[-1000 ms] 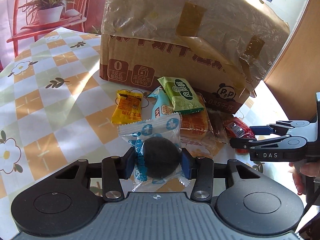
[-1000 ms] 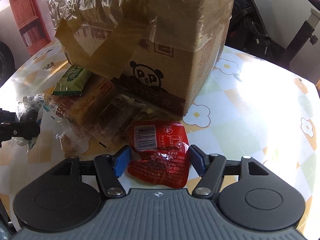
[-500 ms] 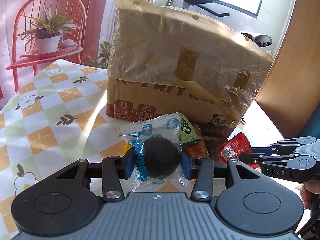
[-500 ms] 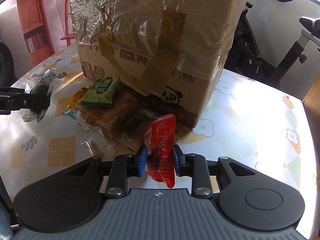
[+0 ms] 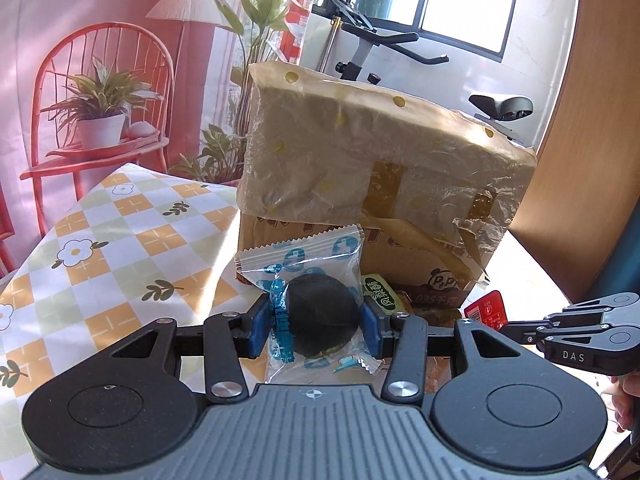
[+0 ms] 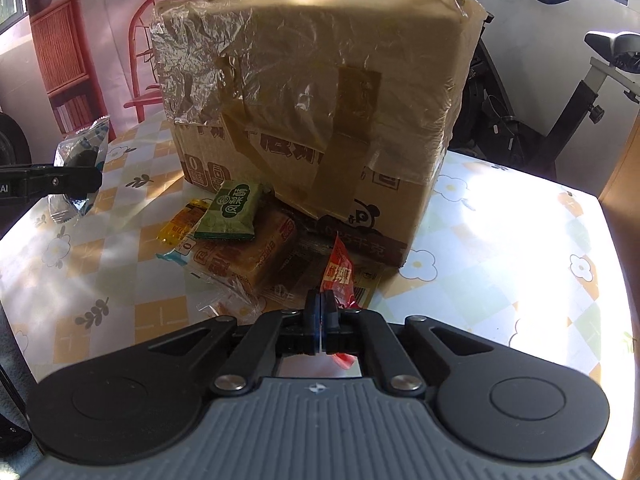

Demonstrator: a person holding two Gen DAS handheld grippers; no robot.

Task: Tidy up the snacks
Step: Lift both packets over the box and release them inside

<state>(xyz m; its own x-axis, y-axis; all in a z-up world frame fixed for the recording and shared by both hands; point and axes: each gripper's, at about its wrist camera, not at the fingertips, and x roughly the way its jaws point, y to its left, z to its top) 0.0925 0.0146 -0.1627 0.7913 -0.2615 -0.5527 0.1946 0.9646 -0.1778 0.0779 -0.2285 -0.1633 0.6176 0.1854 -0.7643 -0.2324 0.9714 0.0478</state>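
My left gripper [image 5: 318, 320] is shut on a clear blue-printed packet with a round black cookie [image 5: 320, 312], held up above the table; it also shows in the right wrist view [image 6: 80, 160]. My right gripper [image 6: 321, 312] is shut on a red snack packet [image 6: 338, 272], held edge-on above the table; it also shows in the left wrist view [image 5: 486, 310]. A tape-wrapped cardboard box [image 6: 312, 92] stands behind. At its foot lie a green packet [image 6: 234, 212], a yellow packet [image 6: 180, 228], an orange-brown cake packet [image 6: 244, 260] and a dark flat packet [image 6: 296, 276].
The table has a checked flower-print cloth [image 5: 120, 240]. A red chair with a potted plant [image 5: 100, 120] stands beyond the far left edge. An exercise bike [image 6: 560, 100] stands behind the table on the right. A wooden panel [image 5: 580, 160] rises at the right.
Both grippers have lifted with their packets. The right gripper closed fully on the red packet, which now hangs edge-on. The box looks lower and farther in both views.
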